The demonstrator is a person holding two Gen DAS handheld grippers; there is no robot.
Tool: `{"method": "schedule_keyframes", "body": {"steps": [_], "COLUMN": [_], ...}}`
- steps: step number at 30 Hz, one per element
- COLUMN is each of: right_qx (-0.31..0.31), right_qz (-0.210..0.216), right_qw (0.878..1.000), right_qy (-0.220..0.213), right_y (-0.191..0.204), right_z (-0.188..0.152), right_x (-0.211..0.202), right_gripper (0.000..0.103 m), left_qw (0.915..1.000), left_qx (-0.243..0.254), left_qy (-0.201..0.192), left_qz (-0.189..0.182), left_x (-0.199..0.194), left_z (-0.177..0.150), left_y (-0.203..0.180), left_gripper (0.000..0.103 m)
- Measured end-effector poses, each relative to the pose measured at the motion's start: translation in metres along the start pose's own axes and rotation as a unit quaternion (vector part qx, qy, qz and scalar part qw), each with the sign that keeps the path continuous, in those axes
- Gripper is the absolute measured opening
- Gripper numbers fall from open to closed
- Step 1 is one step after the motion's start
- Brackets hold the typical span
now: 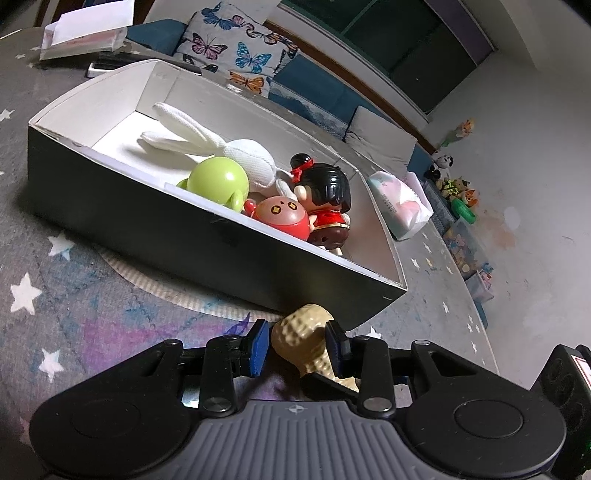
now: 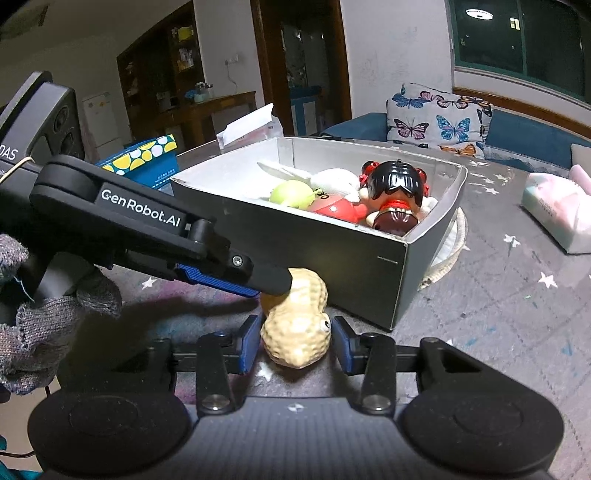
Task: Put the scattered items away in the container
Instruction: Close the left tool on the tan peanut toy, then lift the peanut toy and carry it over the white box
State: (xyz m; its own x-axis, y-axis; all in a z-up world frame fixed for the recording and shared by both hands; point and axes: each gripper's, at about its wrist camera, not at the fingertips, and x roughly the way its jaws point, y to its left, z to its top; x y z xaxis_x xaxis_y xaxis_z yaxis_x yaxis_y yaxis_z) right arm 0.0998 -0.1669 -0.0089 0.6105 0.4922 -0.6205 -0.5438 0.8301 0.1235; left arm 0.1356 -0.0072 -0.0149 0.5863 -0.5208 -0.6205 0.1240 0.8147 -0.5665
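My left wrist camera sits low over the star-patterned mat (image 1: 55, 295), looking along its fingers at the box (image 1: 184, 229) close ahead, sofa behind. My right wrist camera looks from the box's (image 2: 332, 254) corner side, equally near, toward the room's cabinets. Both views share the box and peanut toy (image 1: 306, 332) (image 2: 295, 332).

Grey star-print tablecloth (image 2: 517, 295) with purple and blue blotches covers the surface. Directly on it: peanut toy (image 2: 295, 332) between the right gripper's fingers (image 2: 248, 341), its far end at the left gripper's fingertips. Just beyond the fingers, dark box with white interior (image 2: 369, 258), sitting partly on a woven mat (image 2: 448, 254). Right of the fingers and farther off, tissue pack (image 2: 557, 214). Beyond the box, white paper packet (image 1: 85, 33).
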Motion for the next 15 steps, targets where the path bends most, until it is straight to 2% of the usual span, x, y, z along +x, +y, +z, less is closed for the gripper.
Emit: {"method": "schedule_keyframes", "body": {"steps": [3, 9, 15], "right_qx": [0.004, -0.003, -0.026], "right_qz": [0.000, -0.001, 0.005], "right_qw": [1.000, 1.000, 1.000], "right_qy": [-0.001, 0.000, -0.013], "right_y": [0.000, 0.004, 0.012], "right_z": [-0.001, 0.000, 0.013], "right_x": [-0.001, -0.005, -0.019], "right_gripper": [0.042, 0.042, 0.041], "left_qw": [1.0000, 0.9998, 0.9992], "left_qx": [0.004, 0.006, 0.012], "left_qy": [0.001, 0.001, -0.023], "left_qz": [-0.009, -0.018, -0.030], "left_x": [0.000, -0.007, -0.032], "left_z": [-0.001, -0.004, 0.000], "left_y": [0.001, 0.001, -0.006], "left_gripper": [0.032, 0.031, 0.030]}}
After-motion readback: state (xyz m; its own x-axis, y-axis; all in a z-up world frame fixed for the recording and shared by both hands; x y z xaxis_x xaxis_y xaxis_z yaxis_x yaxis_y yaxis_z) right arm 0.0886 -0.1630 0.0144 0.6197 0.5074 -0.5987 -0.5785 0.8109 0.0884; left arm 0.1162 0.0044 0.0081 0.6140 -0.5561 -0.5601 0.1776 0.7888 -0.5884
